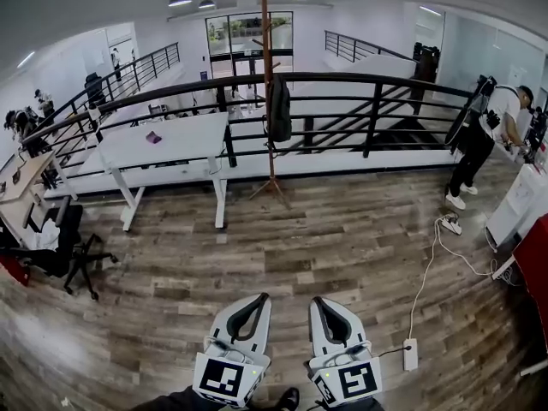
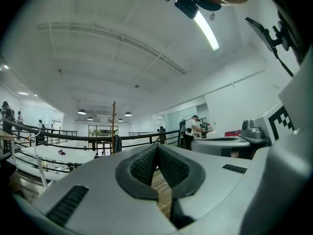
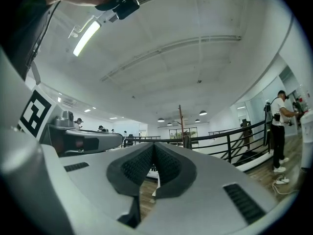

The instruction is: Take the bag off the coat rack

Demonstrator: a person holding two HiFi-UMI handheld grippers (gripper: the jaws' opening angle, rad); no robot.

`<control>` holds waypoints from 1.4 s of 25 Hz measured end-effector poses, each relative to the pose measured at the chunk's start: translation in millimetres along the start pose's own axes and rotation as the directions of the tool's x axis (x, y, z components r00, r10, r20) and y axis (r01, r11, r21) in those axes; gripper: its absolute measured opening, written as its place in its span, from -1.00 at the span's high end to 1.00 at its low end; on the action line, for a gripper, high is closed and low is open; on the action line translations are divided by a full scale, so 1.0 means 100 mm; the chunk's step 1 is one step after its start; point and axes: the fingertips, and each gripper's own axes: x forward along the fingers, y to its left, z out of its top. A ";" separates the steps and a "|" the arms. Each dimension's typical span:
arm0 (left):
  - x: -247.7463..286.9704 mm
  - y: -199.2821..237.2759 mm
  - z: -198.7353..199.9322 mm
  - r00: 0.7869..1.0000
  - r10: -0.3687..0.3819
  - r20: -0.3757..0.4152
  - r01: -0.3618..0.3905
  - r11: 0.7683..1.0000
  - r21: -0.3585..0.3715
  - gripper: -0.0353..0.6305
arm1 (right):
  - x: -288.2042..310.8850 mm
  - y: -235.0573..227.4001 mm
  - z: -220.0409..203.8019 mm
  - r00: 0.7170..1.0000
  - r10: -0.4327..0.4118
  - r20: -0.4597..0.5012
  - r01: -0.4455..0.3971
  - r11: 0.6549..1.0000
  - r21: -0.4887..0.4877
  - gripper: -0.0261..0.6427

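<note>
The left gripper (image 1: 259, 300) and right gripper (image 1: 319, 302) are hanging low over the wooden floor (image 1: 342, 229). The head view is showing the dark bag (image 1: 279, 108) dangling on the coat rack (image 1: 266, 50) by the railing (image 1: 377, 101), well apart from both. The gripper views are adding the close detail: both are clenched tight, with nothing between the jaws.

Small and cut off
The bag (image 1: 279, 108) on the rack (image 1: 266, 41) was too small to show its strap; the right edge cut a red thing (image 1: 539, 268).
</note>
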 end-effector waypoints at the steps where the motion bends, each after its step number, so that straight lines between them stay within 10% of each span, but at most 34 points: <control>1: 0.04 -0.07 0.01 1.000 -0.003 0.001 0.003 1.000 -0.005 0.87 | -0.02 -0.05 -0.01 1.000 0.008 0.002 -0.009 1.000 0.014 0.90; 14: 0.52 -0.02 -0.24 0.999 0.009 -0.046 -0.010 1.000 -0.016 0.87 | 0.25 -0.50 -0.28 0.999 0.008 -0.033 -0.006 0.998 0.065 0.90; 35: 2.42 1.73 -0.42 1.000 -0.008 0.005 0.008 0.991 -0.135 0.87 | 2.71 -1.15 -0.55 0.996 -0.022 -0.085 0.023 1.000 0.007 0.90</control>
